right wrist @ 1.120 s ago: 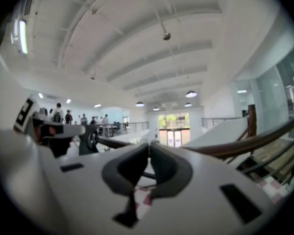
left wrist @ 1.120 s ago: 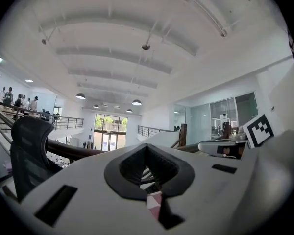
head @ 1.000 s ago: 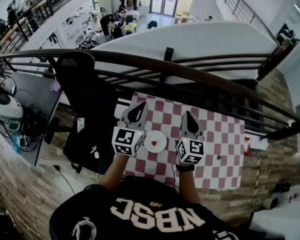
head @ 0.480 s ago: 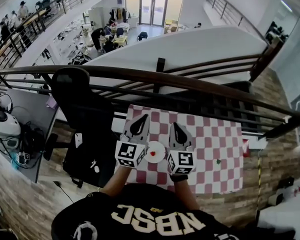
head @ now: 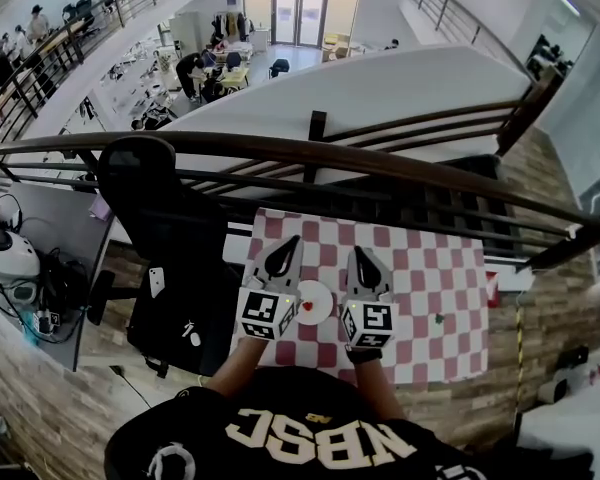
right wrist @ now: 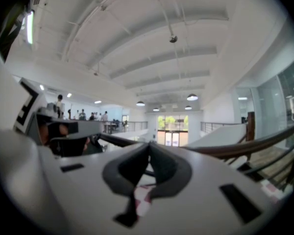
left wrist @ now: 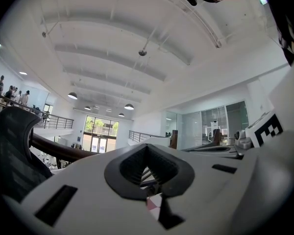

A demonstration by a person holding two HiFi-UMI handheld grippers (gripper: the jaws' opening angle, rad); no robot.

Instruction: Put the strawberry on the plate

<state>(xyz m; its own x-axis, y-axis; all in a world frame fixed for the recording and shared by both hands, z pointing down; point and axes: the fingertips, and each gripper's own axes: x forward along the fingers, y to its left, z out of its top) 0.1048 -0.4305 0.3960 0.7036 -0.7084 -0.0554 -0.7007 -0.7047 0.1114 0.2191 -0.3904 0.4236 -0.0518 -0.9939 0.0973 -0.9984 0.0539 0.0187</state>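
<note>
Both hand-held grippers have drawn in toward the plate (head: 321, 292) over the last second, the right one most, so that they now stand close on either side of it.

On the plate lies the strawberry (head: 307, 306), a small red spot left of the plate's middle. From where I stand it is too small to tell which way its tip points or how its long axis runs.

Just left of the plate is the left hand-held gripper (head: 294, 239) (left wrist: 147, 145), its jaws pointing away from the person. Its dark pads meet at the tips and nothing sits between them; only a bit of checked cloth (head: 420, 268) shows through the gap behind the tips.

Just right of the plate, the right hand-held gripper (head: 355, 251) (right wrist: 149, 144) points the same way. It too is pressed together at the tips and has hold of nothing. Neither gripper touches the plate or the strawberry.

Under the plate, the bench (head: 462, 364) is covered with that red-and-white cloth. Beyond the plate, past the bench's far edge, runs a dark railing (head: 310, 153). Left of the plate, off the bench, stands a black chair (head: 165, 203).
</note>
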